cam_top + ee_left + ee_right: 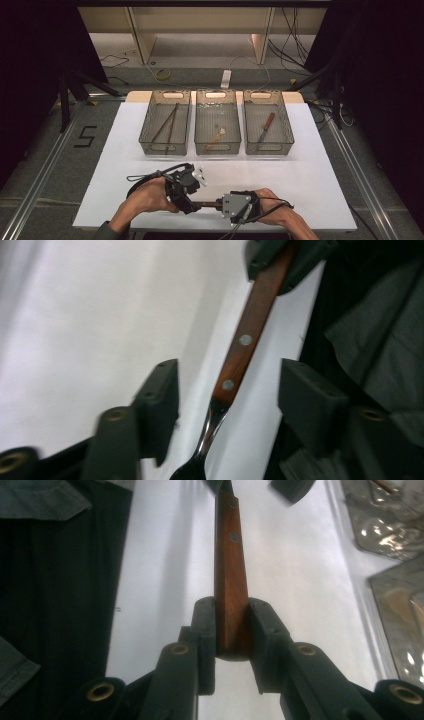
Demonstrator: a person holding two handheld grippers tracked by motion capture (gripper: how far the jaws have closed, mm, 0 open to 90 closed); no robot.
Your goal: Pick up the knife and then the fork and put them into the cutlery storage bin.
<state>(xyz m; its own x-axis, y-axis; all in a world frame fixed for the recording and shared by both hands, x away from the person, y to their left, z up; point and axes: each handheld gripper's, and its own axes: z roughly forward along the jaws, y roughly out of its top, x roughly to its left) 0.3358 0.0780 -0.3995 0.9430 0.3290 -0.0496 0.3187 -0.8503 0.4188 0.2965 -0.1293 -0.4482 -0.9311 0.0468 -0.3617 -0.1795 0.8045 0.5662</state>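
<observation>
A utensil with a brown riveted wooden handle (206, 204) hangs level over the near edge of the white table sheet, between both grippers. My right gripper (232, 630) is shut on the butt of the handle (230, 555), pads pressed against both sides. My left gripper (227, 385) stands open around the other end: the handle (245, 345) and its metal neck run between the jaws with a gap on each side. The utensil's head is cut off at the bottom of the left gripper view. In the high view the left gripper (192, 205) faces the right gripper (220, 206).
Three clear bins stand in a row at the back of the sheet: the left bin (145, 134) holds chopsticks, the middle bin (199, 135) a small pale item, the right bin (287, 134) a wooden-handled knife. The table's near edge runs just below both hands.
</observation>
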